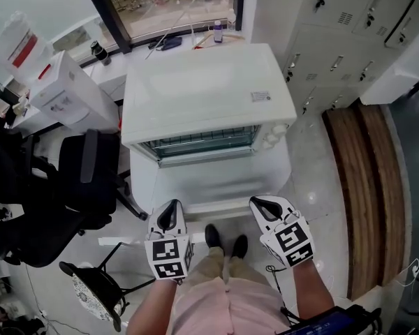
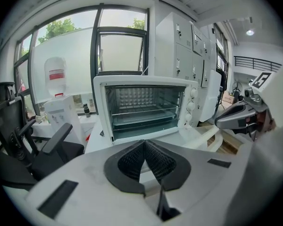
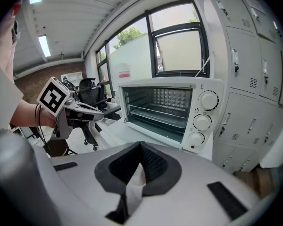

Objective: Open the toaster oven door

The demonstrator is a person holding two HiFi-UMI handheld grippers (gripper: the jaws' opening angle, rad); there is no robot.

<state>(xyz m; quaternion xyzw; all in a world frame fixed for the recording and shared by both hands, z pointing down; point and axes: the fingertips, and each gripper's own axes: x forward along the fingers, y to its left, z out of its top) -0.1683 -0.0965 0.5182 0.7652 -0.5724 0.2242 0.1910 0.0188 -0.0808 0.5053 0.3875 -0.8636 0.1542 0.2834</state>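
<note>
Toaster oven door down; left hand-held gripper, right hand-held gripper near its front edge, both clenched, empty.

A black office chair stands to the left of the left tongs, and a stool with a patterned seat sits behind and left of them. Ahead of those tongs and to the left is a white water dispenser. Far ahead, a window runs above a sill that carries a small bottle. Pale lockers stand ahead and right of the right tongs, and a wooden floor strip lies to the right of those tongs
</note>
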